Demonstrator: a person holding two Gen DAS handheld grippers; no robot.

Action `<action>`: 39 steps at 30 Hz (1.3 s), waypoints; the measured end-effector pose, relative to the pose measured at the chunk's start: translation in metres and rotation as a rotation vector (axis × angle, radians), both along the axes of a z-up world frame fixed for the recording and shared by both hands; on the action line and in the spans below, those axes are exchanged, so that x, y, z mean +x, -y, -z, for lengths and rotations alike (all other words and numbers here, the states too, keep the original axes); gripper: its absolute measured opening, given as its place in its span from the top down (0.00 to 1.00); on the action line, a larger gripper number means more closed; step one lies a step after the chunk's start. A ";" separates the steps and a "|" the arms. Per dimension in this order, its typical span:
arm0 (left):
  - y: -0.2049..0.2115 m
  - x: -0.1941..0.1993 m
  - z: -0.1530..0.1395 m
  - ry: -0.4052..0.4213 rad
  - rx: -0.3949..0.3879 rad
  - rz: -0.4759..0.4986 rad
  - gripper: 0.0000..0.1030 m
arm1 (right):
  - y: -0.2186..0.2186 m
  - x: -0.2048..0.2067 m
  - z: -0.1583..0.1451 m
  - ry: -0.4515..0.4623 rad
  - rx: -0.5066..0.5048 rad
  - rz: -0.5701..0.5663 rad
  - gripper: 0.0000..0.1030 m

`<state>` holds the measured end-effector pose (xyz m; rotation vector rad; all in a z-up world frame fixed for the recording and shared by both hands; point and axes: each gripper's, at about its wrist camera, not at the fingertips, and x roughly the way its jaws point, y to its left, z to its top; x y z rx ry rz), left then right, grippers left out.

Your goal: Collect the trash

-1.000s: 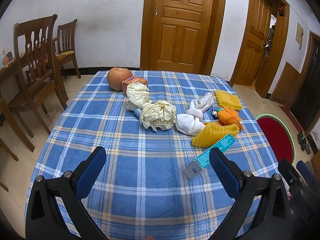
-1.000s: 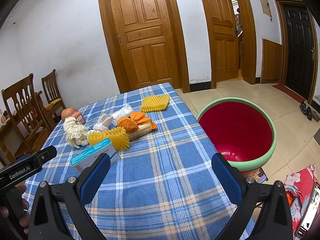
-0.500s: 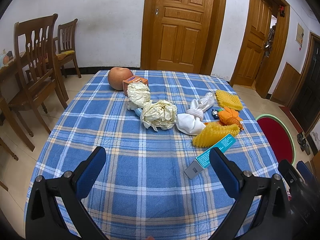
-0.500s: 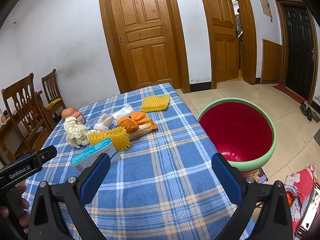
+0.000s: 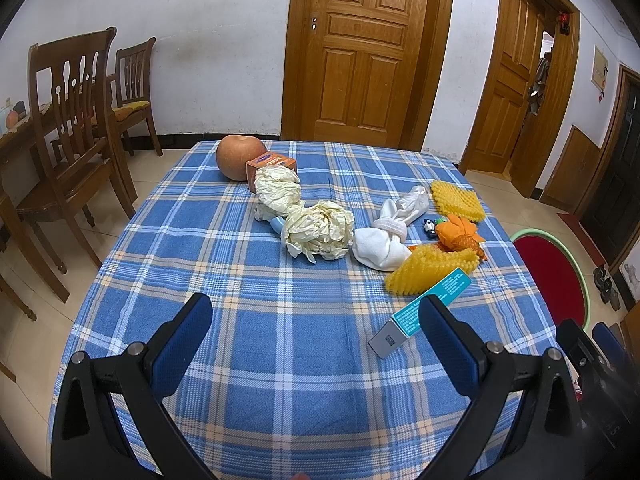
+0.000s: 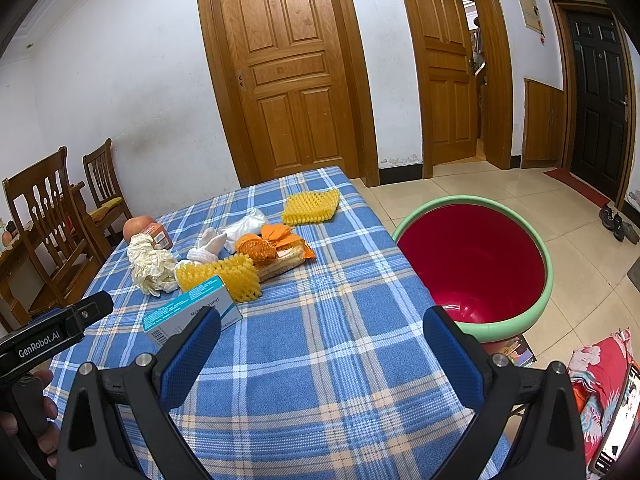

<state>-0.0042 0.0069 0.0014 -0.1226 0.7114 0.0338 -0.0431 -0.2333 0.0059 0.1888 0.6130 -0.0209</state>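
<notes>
Left tool point(image 5: 314, 314): blue-padded fingers spread wide apart, nothing between them; held above the near part of the table.
Right tool point(image 6: 322, 324): fingers likewise wide apart and empty, over the table's near right part.
Hand point(image 6: 38, 420): grips the left tool's handle, seen at the lower left edge of the right wrist view.
Table point(image 5: 224, 320): covered with a blue plaid cloth; trash lies in a loose line across the middle.
Teal box point(image 5: 420, 312): nearest item, long carton lying flat, just ahead of the left tool's right finger.
Yellow foam net point(image 5: 430, 268): just behind the teal box, touching it.
White cloth bundle point(image 5: 382, 246): beside the foam net on the left.
Crumpled paper point(image 5: 318, 230): left of the cloth bundle; second wad behind it.
Orange wrapper point(image 5: 458, 232): behind the foam net.
Second foam net point(image 5: 456, 200): lies flat, farther back on the right.
Small orange box point(image 5: 270, 164): far end, touching the rear paper wad.
Round fruit point(image 5: 238, 156): far end, beside the small box.
Bin point(image 6: 472, 264): red inside, green rim, on the floor beside the table's right edge.
</notes>
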 end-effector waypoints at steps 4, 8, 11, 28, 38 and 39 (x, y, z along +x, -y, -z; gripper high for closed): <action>0.000 0.000 0.000 -0.002 0.000 0.001 0.01 | 0.000 0.000 0.000 0.001 0.000 0.001 0.00; 0.001 -0.001 -0.002 -0.004 0.002 0.004 0.01 | 0.001 0.000 0.000 0.001 -0.001 0.000 0.00; 0.002 0.000 -0.002 -0.005 0.003 0.007 0.02 | 0.001 0.000 0.000 0.001 0.000 0.000 0.00; 0.015 0.011 0.011 -0.043 0.001 0.069 0.02 | 0.000 0.001 0.005 -0.001 0.003 0.005 0.00; 0.032 0.033 0.029 -0.083 0.031 0.165 0.04 | 0.015 0.002 0.006 -0.024 0.010 0.023 0.00; 0.034 0.036 0.032 -0.093 0.031 0.184 0.05 | 0.017 0.003 0.007 -0.027 0.012 0.026 0.00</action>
